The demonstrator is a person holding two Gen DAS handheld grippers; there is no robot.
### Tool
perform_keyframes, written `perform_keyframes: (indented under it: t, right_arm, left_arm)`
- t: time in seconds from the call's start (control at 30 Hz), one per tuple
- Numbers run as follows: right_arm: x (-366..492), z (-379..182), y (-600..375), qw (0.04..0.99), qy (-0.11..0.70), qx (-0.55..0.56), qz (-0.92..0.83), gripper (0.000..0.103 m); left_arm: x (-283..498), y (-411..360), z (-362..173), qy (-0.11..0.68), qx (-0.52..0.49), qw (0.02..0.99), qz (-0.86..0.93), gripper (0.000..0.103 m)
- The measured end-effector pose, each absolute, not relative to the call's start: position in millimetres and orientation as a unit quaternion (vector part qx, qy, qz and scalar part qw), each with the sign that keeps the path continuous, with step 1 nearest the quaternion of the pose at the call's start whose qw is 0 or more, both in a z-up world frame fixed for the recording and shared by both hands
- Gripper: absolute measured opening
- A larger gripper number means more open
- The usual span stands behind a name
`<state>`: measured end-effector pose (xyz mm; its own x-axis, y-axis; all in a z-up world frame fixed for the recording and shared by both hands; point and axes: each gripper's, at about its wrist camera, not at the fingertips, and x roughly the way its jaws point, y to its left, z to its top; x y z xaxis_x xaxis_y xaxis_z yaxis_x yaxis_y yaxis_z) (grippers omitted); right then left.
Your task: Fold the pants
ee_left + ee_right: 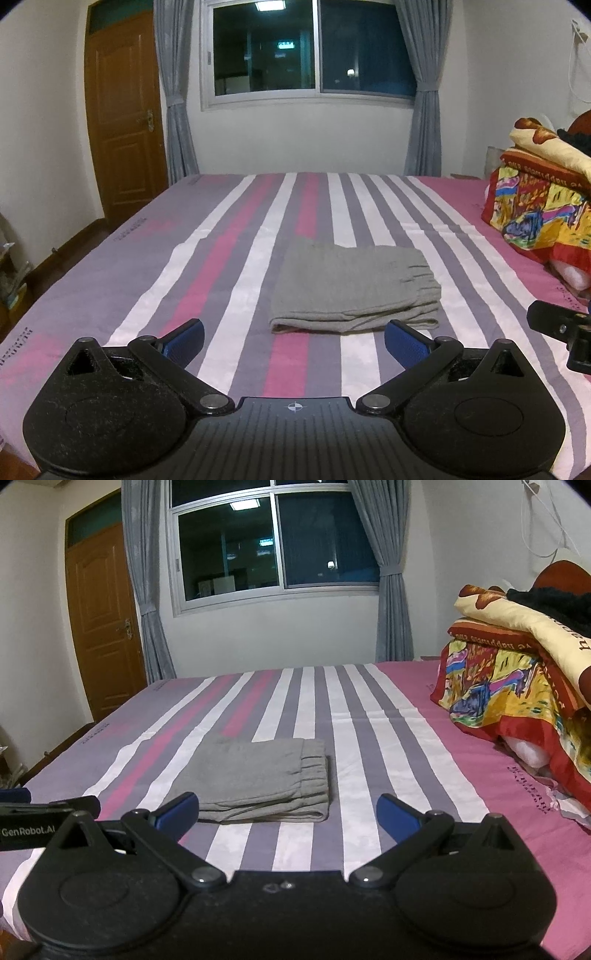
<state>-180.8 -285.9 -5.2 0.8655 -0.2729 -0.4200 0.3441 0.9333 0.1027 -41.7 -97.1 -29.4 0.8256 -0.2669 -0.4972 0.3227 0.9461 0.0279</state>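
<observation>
Pants [354, 288] lie folded on striped bed [236, 258], bedding pile [535, 206] aside; both claws apart.

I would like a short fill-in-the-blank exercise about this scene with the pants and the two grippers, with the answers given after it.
1. The grey pants lie ____ into a compact stack on the striped bedsheet.
2. The left gripper and the right gripper both hold ____.
3. The fingers of both grippers are spread ____.
4. The colourful quilt is piled to the ____ of the pants.

Answers: folded; nothing; open; right
</observation>
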Motion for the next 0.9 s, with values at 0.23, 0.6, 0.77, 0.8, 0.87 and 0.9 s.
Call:
perform_keyframes:
  t: [0.23,0.6,0.77,0.8,0.87,0.9]
  right_arm:
    - [-178.4,-7.6,-286.5,0.961,0.205,0.093,-0.159,0.103]
    - [-179.5,-11.1,-289.9,0.960,0.206,0.100,-0.161,0.103]
    - [-181.1,-12.3,-289.7,0.960,0.207,0.099,-0.161,0.103]
    - [-180.8,-12.5,-289.6,0.960,0.208,0.098,-0.160,0.103]
    - [-179.8,-12.5,-289.3,0.960,0.209,0.098,-0.159,0.103]
    - [-179.5,-12.7,-289.1,0.960,0.209,0.097,-0.158,0.103]
  left_arm:
    - [-43.7,-101.8,-30.6,0.245,0.067,0.955,-0.153,0.103]
    - [-48.6,-102.0,-28.0,0.242,0.067,0.954,-0.162,0.103]
    - [-48.4,-103.3,-27.2,0.242,0.069,0.954,-0.164,0.103]
    - [-48.3,-104.3,-27.1,0.242,0.070,0.954,-0.164,0.103]
    - [-48.1,-105.2,-27.0,0.242,0.070,0.954,-0.165,0.103]
    - [-47.5,-105.4,-27.0,0.243,0.070,0.953,-0.165,0.103]
